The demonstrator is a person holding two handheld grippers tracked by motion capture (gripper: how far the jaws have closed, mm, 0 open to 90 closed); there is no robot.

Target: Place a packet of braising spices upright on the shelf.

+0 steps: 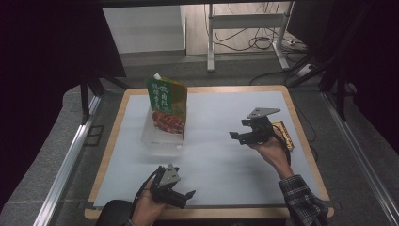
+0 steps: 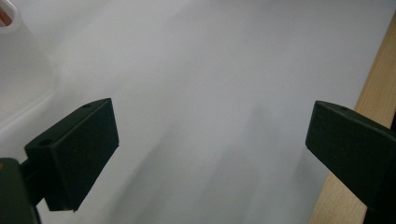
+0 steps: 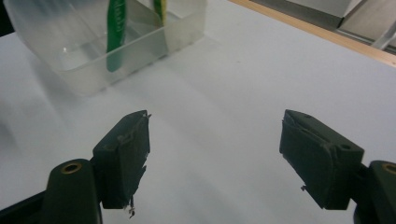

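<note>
The pouch (image 1: 167, 104) stands upright in the clear tub (image 1: 153, 141) on the left half of the white sheet (image 1: 226, 155), leaning a little against the tub's far wall; in the right gripper view its green edge (image 3: 115, 32) shows through the tub's (image 3: 84, 70) see-through side. I hold the right gripper (image 1: 241, 129) right of centre, well apart from the tub, its jaws spread wide and empty, pointed toward the tub. My left gripper (image 1: 181, 197) rests near the table's (image 1: 113, 122) front edge, jaws likewise wide apart with nothing between them. A small yellow packet (image 1: 285, 134) lies just beside my right hand (image 1: 272, 149), near the sheet's right border.

Risks, as I judge them: the pouch is tall and the tub light, so a sideways nudge from one jaw could tip the pouch or slide the tub across the smooth sheet. A grip taken too high may crumple the soft top and let the pouch slip. With the left gripper far off, nothing steadies the tub.
</note>
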